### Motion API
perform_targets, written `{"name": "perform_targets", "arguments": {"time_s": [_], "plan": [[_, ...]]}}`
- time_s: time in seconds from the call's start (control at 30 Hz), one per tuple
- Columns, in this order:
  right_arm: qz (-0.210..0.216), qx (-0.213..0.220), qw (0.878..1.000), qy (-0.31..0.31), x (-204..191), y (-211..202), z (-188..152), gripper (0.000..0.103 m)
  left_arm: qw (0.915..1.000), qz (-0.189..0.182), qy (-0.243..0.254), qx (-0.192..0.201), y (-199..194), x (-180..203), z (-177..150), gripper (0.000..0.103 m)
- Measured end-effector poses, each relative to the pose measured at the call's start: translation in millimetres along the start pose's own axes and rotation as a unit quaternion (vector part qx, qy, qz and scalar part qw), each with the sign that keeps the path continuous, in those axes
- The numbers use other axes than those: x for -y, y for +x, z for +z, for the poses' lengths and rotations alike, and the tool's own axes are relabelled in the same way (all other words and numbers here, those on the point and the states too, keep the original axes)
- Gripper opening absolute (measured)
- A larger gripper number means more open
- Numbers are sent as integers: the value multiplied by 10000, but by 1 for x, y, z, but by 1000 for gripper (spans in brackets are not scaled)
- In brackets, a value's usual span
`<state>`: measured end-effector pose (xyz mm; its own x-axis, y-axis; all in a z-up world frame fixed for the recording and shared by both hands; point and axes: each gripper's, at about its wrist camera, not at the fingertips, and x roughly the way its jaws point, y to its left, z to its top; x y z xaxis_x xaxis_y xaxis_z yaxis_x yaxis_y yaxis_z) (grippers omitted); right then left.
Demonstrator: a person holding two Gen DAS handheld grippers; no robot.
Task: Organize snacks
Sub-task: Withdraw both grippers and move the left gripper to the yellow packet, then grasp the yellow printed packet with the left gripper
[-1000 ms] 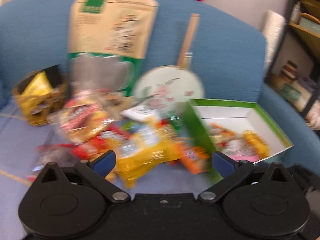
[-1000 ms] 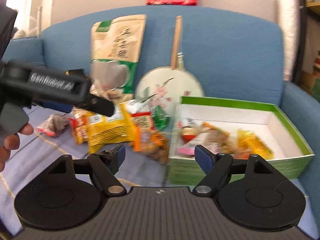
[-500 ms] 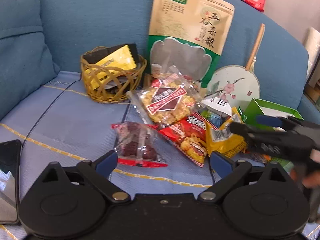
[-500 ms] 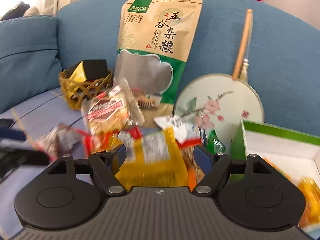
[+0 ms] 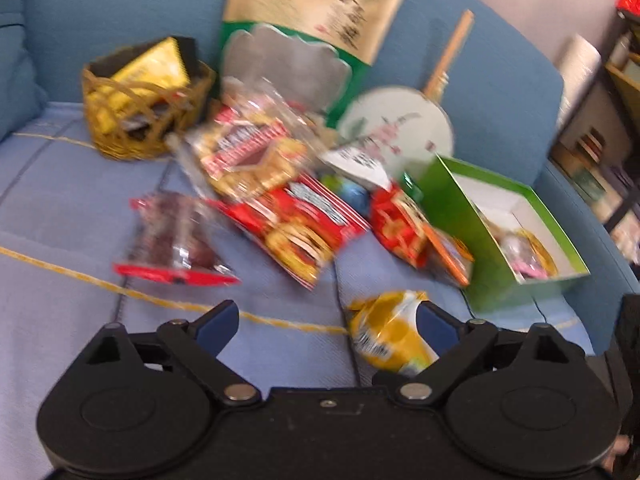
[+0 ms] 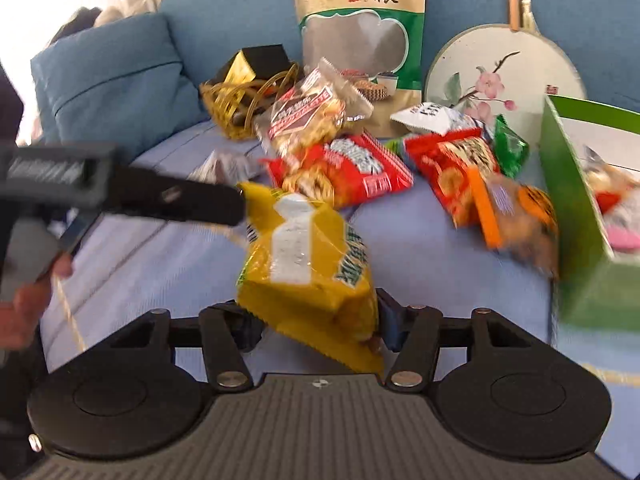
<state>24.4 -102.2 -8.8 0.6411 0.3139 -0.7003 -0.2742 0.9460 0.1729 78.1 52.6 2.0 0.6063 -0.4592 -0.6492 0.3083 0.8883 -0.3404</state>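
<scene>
One crinkled yellow plastic snack packet (image 6: 308, 264), pinched at its lower end between the fingers of the right gripper (image 6: 316, 320), hangs raised above the blue sofa seat (image 6: 420, 240). Left gripper (image 5: 326, 324): fingers spread wide, nothing between them; the yellow packet (image 5: 390, 336) shows just beside its right finger in the left wrist view. Left gripper again in the right wrist view, a black arm (image 6: 160, 196) reaching in from the left, its tip at the packet's top edge; contact cannot be told.

Loose on the seat behind:
- red noodle-snack packet (image 6: 348, 168)
- clear packet with red-and-brown label (image 6: 312, 116), resting partly on the red one
- second red packet (image 6: 452, 168), with an orange packet (image 6: 516, 212) beside it
- clear packet of dark fruit with red trim (image 5: 176, 240), lying apart on the left

Green open cardboard box with white interior (image 5: 500, 216), at right, several packets inside. Woven yellow wicker basket (image 5: 140, 120), at rear left. Tall kraft-and-green pouch (image 6: 360, 40) and round painted fan (image 6: 504, 68), leaning against the sofa back.
</scene>
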Motion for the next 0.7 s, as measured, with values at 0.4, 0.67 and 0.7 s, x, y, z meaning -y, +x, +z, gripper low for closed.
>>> {"name": "perform_targets", "arguments": {"time_s": [0.4, 0.67, 0.7], "plan": [[-186, 160, 9997, 64, -22, -42, -29, 103, 9974, -178, 509, -478, 10, 16, -7, 103], [311, 249, 9880, 1494, -12, -46, -14, 103, 9895, -632, 894, -947, 31, 28, 21, 103], [305, 269, 9867, 1572, -11, -46, -12, 103, 9895, -636, 791, -1027, 35, 25, 22, 103]]}}
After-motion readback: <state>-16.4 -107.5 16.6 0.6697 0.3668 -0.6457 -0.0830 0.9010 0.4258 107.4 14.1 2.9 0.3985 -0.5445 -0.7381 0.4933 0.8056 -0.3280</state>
